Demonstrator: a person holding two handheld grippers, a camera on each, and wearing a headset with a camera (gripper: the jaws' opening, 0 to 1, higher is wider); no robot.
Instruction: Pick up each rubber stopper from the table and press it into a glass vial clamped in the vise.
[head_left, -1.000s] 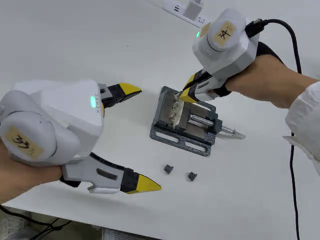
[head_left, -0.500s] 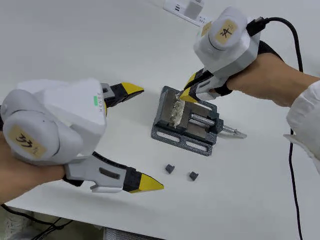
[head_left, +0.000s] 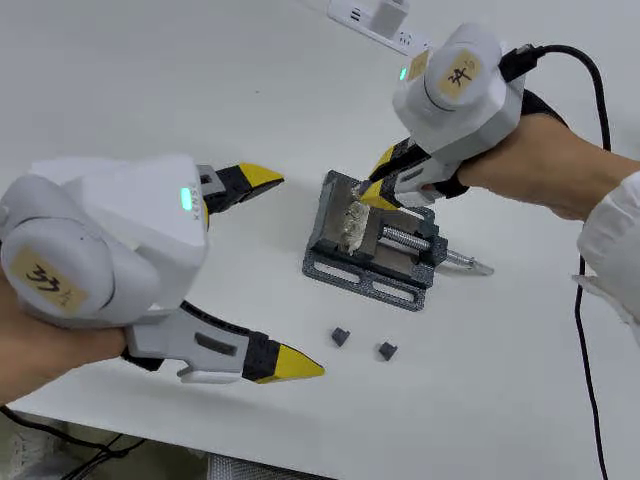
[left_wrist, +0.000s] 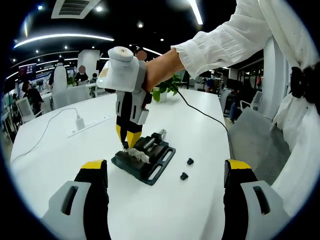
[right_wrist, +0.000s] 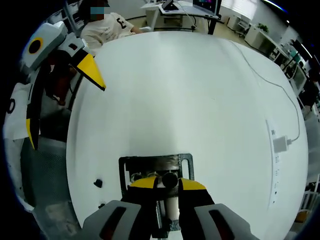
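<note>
A grey vise (head_left: 368, 262) sits mid-table and clamps a row of glass vials (head_left: 351, 223). My right gripper (head_left: 368, 191) points down at the far end of that row. It is shut on a dark rubber stopper (right_wrist: 170, 178), right over the vials (right_wrist: 170, 204) in the vise (right_wrist: 125, 167). Two loose stoppers (head_left: 341, 337) (head_left: 386, 351) lie on the table in front of the vise. My left gripper (head_left: 281, 271) hovers open left of the vise with nothing in it. From the left gripper (left_wrist: 165, 172) view, the vise (left_wrist: 150, 162) and the right gripper (left_wrist: 128, 138) lie straight ahead.
A white power strip with a charger (head_left: 375, 18) lies at the table's far edge. A black cable (head_left: 583, 300) trails from the right gripper down the right side. The table's near edge (head_left: 150, 440) runs just below the left gripper. White tabletop (head_left: 150, 90) surrounds the vise.
Almost nothing has changed. The right gripper holds at the far end of the vial row. The left gripper has only wobbled in place.
</note>
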